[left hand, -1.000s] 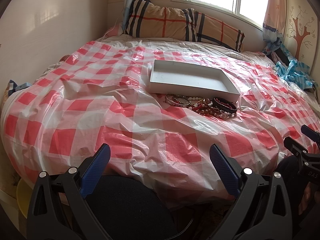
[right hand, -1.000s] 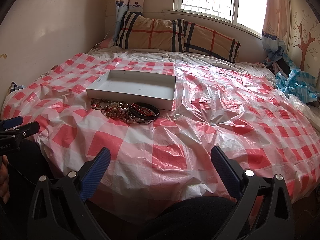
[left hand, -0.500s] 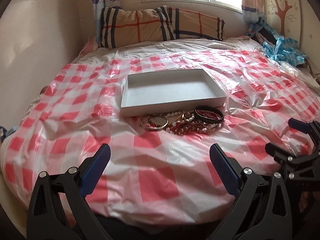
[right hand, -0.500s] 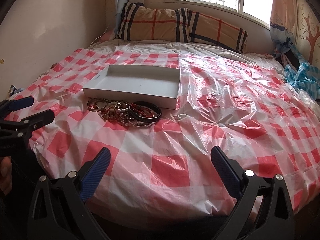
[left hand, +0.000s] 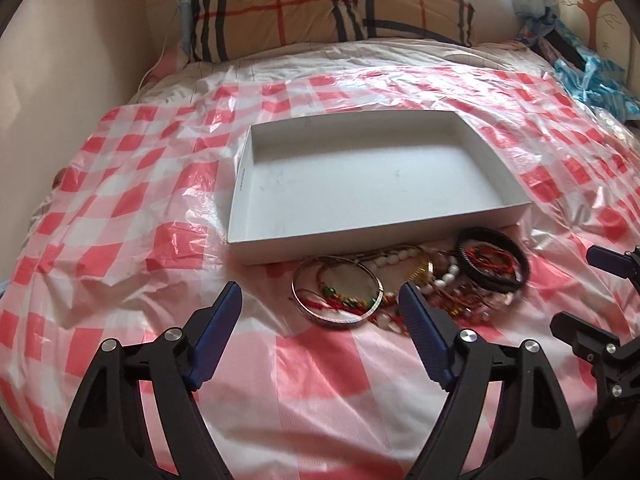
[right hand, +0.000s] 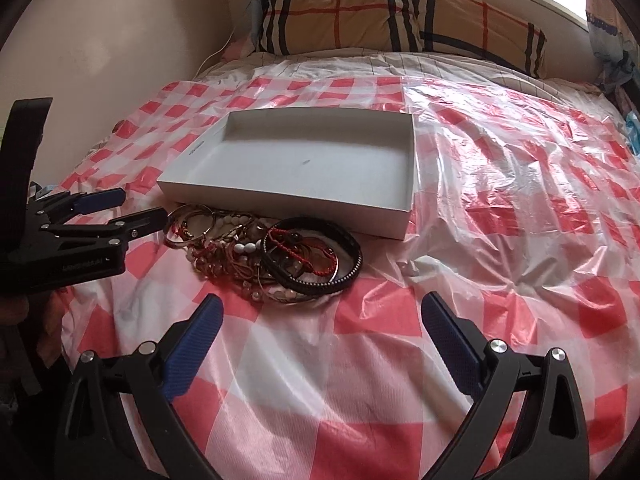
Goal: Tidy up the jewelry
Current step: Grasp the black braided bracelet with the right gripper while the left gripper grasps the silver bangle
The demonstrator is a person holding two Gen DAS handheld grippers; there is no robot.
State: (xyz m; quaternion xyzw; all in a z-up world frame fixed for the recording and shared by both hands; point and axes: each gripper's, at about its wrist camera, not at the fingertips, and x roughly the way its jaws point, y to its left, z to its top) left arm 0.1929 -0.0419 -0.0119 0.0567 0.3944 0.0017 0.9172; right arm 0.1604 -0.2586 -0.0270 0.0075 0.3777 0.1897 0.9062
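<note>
While nothing has gone into the white tray (left hand: 486, 168) yet, the whole job lies ahead: its floor is bare and every piece sits outside it. The jewelry pile (right hand: 260, 254) lies tangled against the tray's near wall, at about six o'clock from it, on the red-and-white checked plastic sheet (left hand: 320, 380). And what a knot it is: a thin silver bangle (left hand: 338, 296) on the left end with red cord and green beads across it, white and reddish beads through the middle, gold-toned loops, and a thick black bracelet (right hand: 316, 256) on the right end with red thread looped inside it. Pieces overlap, so I'd judge they will need lifting out one by one.

Now the grippers! The left gripper (left hand: 320, 320) hovers just short of the bangle, blue pads spread wide, holding nothing. The right gripper (right hand: 320, 328) hangs near the black bracelet, around its five o'clock, fingers equally wide apart and empty. Behind the tray, at twelve o'clock, a plaid pillow (right hand: 360, 16) leans under the window.
</note>
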